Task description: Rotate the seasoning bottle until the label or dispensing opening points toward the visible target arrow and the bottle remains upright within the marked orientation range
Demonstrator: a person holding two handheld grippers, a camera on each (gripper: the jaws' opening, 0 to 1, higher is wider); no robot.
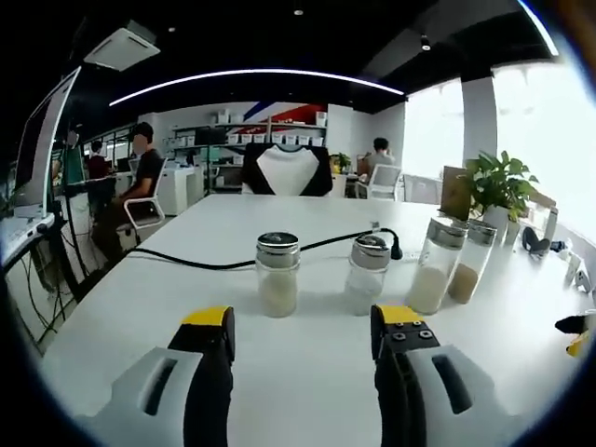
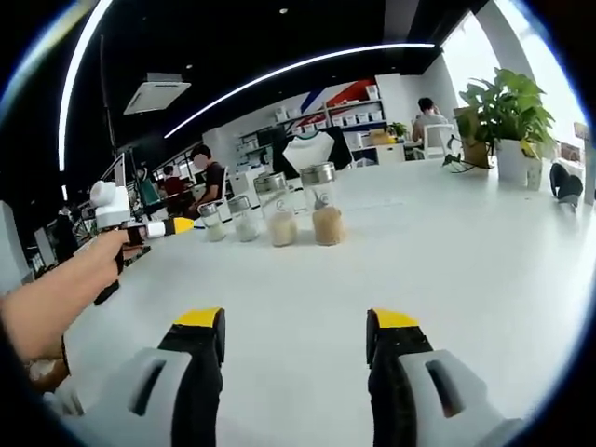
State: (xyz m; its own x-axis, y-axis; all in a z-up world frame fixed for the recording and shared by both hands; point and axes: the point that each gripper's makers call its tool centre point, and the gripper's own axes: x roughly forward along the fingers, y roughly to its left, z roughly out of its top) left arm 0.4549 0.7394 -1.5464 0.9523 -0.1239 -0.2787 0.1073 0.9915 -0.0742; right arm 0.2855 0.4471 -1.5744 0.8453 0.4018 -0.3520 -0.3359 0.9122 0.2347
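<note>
White surface [image 1: 307, 372] ran wide and bare under both grippers, office space behind it. Left gripper [image 1: 303, 331]: jaws parted, nothing between the yellow-tipped ends, held just short of the bottles. Right gripper [image 2: 293, 331]: jaws likewise spread and holding nothing, well back from the bottles, with a broad stretch of bare surface ahead and to its right.

Left gripper view: four seasoning bottles in a rough row across the surface. Nearest the jaws, seasoning bottle [image 1: 277, 275] stood upright, clear glass, metal shaker cap, pale powder filling the lower part; no label orientation could be read. Second bottle [image 1: 365, 273] just beside it to the right, upright, contents nearly clear. Further right, third bottle [image 1: 437, 264] and fourth bottle [image 1: 472, 260] stood touching or almost so, pale and tan contents. Black cable [image 1: 214, 263] ran across the surface behind the row. Open surface lay left of the row up to the near-left edge.

Right gripper view: the left gripper came in from the left, held by a person's hand [image 2: 107, 256]. Potted plant [image 2: 507, 116] stood near the far right edge. Seated person [image 1: 140, 182] at a desk beyond the surface.
</note>
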